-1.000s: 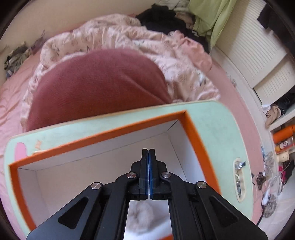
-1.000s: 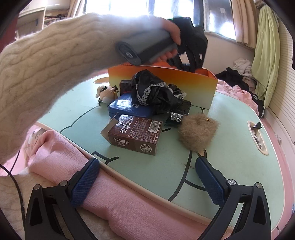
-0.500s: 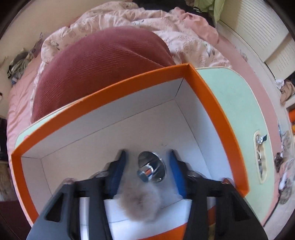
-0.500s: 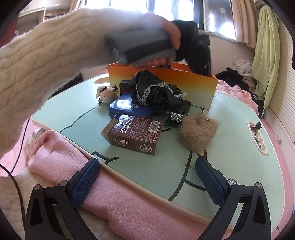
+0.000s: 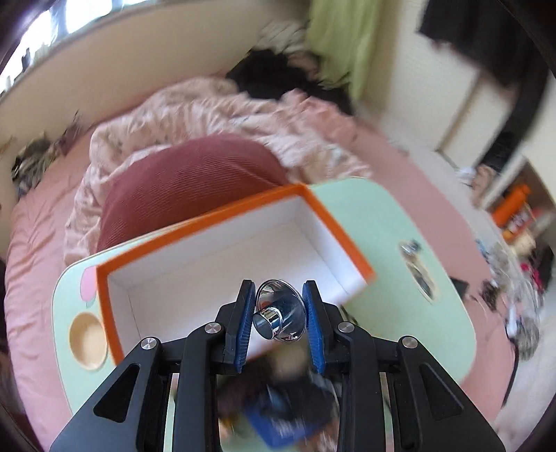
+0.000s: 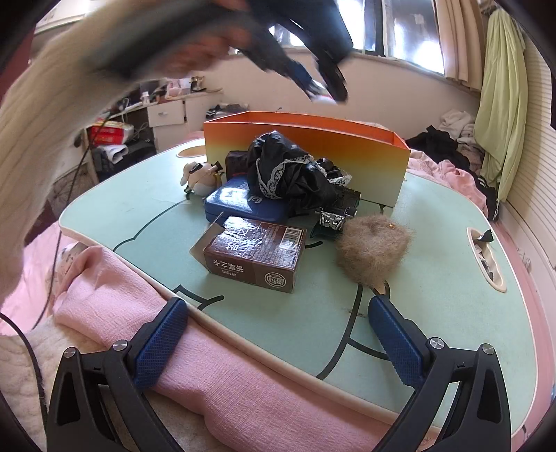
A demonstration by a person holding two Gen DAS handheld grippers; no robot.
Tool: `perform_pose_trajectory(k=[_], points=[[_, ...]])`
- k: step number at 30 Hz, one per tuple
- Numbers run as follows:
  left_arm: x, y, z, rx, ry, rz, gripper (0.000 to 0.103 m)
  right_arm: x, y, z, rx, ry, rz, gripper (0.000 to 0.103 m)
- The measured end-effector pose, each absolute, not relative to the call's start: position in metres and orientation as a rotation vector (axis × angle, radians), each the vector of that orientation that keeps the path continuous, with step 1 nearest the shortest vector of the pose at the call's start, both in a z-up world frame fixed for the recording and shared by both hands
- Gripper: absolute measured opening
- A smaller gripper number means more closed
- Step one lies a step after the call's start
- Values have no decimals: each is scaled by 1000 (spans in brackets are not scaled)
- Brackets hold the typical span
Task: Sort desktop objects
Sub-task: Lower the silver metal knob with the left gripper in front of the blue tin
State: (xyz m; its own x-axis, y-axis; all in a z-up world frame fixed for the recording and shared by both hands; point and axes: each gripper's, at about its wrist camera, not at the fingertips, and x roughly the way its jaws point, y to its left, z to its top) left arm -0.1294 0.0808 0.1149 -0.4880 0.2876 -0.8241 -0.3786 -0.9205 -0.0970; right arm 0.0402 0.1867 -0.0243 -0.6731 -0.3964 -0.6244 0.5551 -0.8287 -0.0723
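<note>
So the left gripper point(image 5: 279, 314) is pinching a shiny metal knob point(image 5: 280, 314) over the orange box point(image 5: 333, 222), right gripper point(image 6: 278, 347) hanging wide open, and that slick chrome is probably risking slipping out early.

Bright window point(image 6: 413, 31) daylight; motion blur both views; fisheye edges dark, warped.
</note>
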Motion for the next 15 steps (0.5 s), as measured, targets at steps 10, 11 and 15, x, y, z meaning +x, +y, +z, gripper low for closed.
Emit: perform_pose_trajectory(k=[10, 11, 15], points=[[-35, 19, 57, -1232, 78, 2515, 30, 40, 186, -25, 833, 348, -2448, 103], [-34, 19, 50, -1241, 63, 2493, 30, 40, 186, -25, 833, 348, -2448, 103], [-33, 24, 39, -1168, 7, 2478, 31, 40, 186, -25, 833, 348, -2448, 103]])
